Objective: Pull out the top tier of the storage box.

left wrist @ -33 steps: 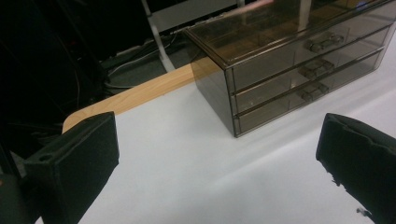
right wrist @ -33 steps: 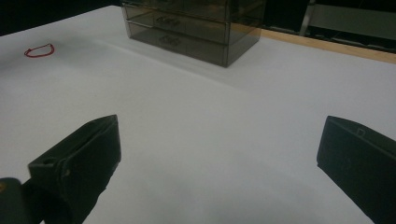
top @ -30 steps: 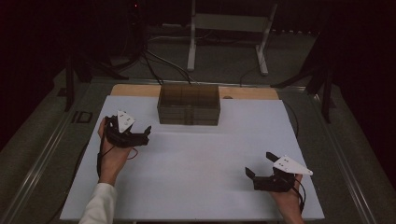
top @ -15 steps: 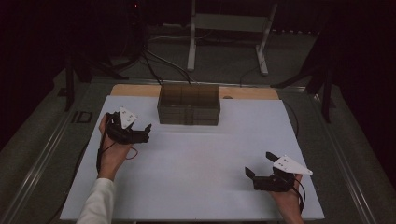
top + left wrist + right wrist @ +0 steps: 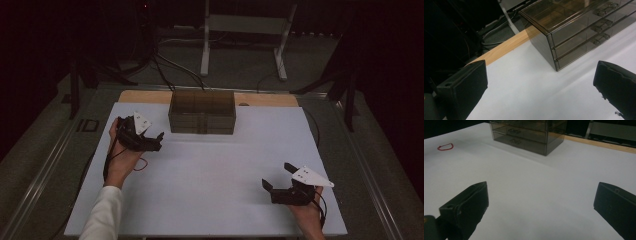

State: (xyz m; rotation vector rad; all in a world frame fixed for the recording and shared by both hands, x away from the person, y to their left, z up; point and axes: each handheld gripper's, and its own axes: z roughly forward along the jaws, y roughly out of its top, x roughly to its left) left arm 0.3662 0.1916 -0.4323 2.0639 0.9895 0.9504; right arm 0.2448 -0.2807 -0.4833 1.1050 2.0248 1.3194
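A smoky transparent drawer unit [image 5: 202, 112] with three tiers of drawers stands at the back middle of the white table top [image 5: 215, 175]. My left gripper [image 5: 156, 142] hovers to its left, open and holding nothing, pointing right toward the unit. In the left gripper view, the wide-apart jaws frame the unit's corner [image 5: 584, 32]. My right gripper [image 5: 277, 175] rests near the front right, open and holding nothing, aimed at the unit [image 5: 529, 132] across the bare sheet. A thin red loop [image 5: 445, 146] lies on the table by the left hand [image 5: 141, 164].
A wooden strip [image 5: 265, 99] runs along the table's far edge behind the unit, also seen in the left gripper view [image 5: 509, 45]. A metal stand [image 5: 245, 45] and cables [image 5: 170, 65] sit on the dark floor beyond. Metal rails [image 5: 45, 170] border the table.
The left hand and its gripper have crept slightly forward toward the drawer unit. The right gripper has stayed where it was.
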